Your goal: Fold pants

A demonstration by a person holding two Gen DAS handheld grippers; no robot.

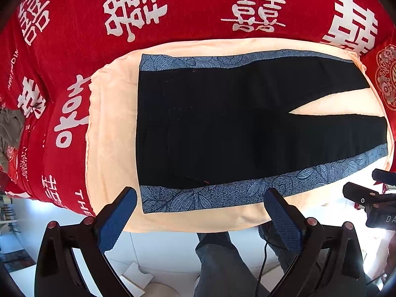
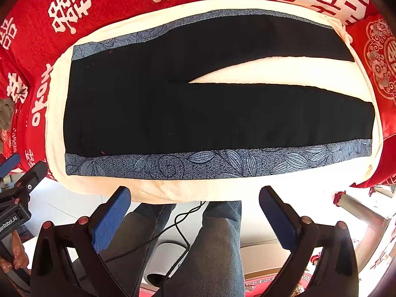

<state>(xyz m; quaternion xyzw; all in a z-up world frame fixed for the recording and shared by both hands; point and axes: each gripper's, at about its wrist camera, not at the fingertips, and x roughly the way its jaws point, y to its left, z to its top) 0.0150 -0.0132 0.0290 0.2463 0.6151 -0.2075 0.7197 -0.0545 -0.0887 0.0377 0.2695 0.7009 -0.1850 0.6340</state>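
Left wrist view: black pants with blue leaf-print side stripes [image 1: 222, 123], spread flat on a cream towel [image 1: 111, 136] over a red bedspread with white characters [image 1: 74, 12]; left gripper [image 1: 200, 212] hovers at the near edge, jaws apart, holding nothing. Right wrist view: same pants [image 2: 198, 113], waistband left, legs right; right gripper [image 2: 195, 208] jaws apart, empty, above a person's jeans-clad legs [image 2: 217, 242].

Bed with red cover [image 1: 198, 7] printed with large white characters, ahead of both open claws. Cream towel [image 1: 113, 123] spread flat on cover, near edge just beyond left claw [image 1: 200, 212] fingertips. Black pants [image 1: 222, 123] with blue leaf-print side bands lie flat on towel, waistband toward left of claws, legs [image 2: 284, 113] splayed apart toward right. Grey crumpled cloth [image 1: 10, 126] on cover, far left.
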